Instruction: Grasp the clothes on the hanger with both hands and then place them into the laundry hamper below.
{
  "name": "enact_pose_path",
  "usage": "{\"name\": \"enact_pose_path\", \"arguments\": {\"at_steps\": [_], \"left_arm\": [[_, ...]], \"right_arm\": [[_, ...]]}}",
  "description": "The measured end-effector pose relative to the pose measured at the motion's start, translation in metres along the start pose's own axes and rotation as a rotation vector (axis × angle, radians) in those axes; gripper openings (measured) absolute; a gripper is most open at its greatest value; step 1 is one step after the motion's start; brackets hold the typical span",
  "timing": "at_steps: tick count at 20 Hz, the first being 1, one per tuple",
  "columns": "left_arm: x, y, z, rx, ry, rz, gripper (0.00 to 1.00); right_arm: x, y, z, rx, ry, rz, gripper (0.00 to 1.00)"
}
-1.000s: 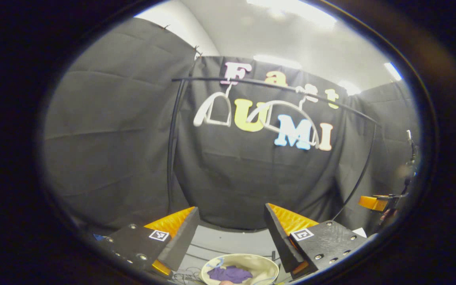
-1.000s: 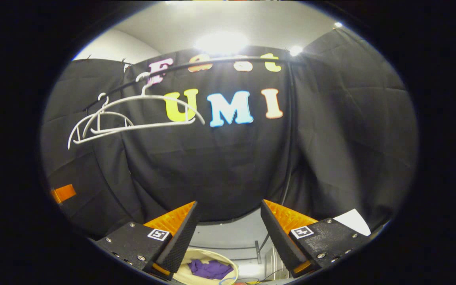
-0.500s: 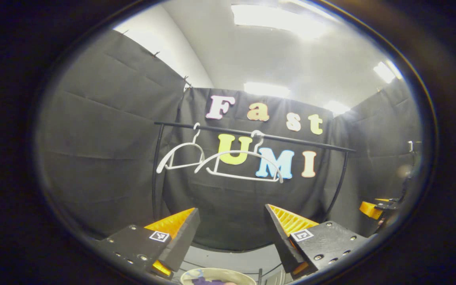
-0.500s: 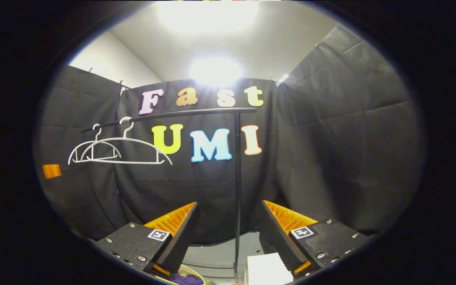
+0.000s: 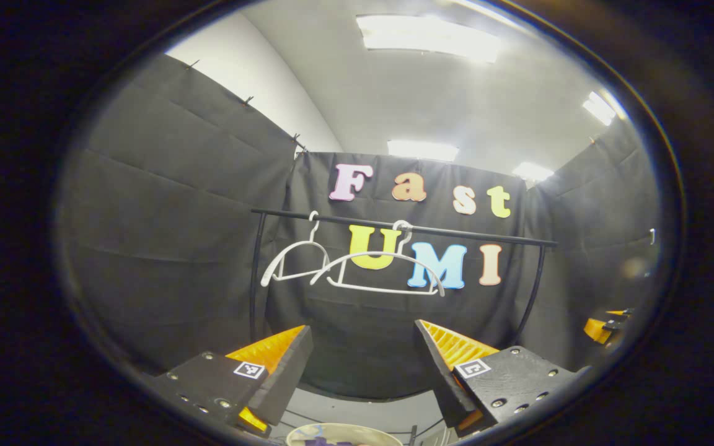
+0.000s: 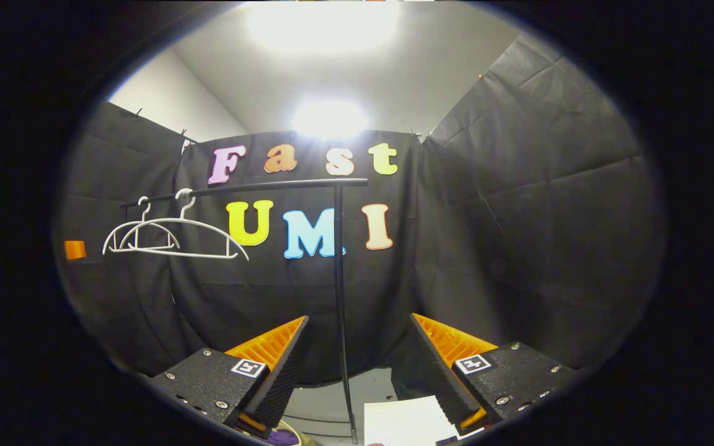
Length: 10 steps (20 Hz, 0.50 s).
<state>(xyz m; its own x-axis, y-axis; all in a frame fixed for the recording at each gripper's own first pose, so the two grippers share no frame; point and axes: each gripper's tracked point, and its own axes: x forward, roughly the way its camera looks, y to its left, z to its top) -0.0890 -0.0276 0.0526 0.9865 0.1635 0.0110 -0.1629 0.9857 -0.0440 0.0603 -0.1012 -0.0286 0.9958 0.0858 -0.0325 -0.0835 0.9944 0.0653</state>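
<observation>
Rail lower now; two bare hangers (image 5: 357,269), seemingly.

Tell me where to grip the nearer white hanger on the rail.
Grip the nearer hanger on its thin straight bottom bar, coming head-on with the left gripper raised, one finger above and one below. The bar lies level and bare; the curved shoulders would likely slip. Both grippers are open and empty.

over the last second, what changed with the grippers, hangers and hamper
Both grippers drew back and tilted up: the rail and two bare hangers now sit lower and smaller, and the hamper with the purple garment slid to the bottom edge. Left gripper and right gripper stayed open and empty; nothing was grasped.
</observation>
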Motion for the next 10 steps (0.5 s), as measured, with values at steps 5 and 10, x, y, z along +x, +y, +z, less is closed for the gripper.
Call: {"name": "enact_pose_path", "arguments": {"at_steps": [5, 10], "left_arm": [[0.019, 0.025, -0.001, -0.005, 0.005, 0.0, 0.99], [0.028, 0.056, -0.002, -0.004, -0.002, 0.005, 0.9]], "right_arm": [[0.021, 0.042, 0.023, 0.041, -0.048, 0.023, 0.95], [0.036, 0.081, 0.031, 0.012, -0.063, 0.042, 0.95]]}}
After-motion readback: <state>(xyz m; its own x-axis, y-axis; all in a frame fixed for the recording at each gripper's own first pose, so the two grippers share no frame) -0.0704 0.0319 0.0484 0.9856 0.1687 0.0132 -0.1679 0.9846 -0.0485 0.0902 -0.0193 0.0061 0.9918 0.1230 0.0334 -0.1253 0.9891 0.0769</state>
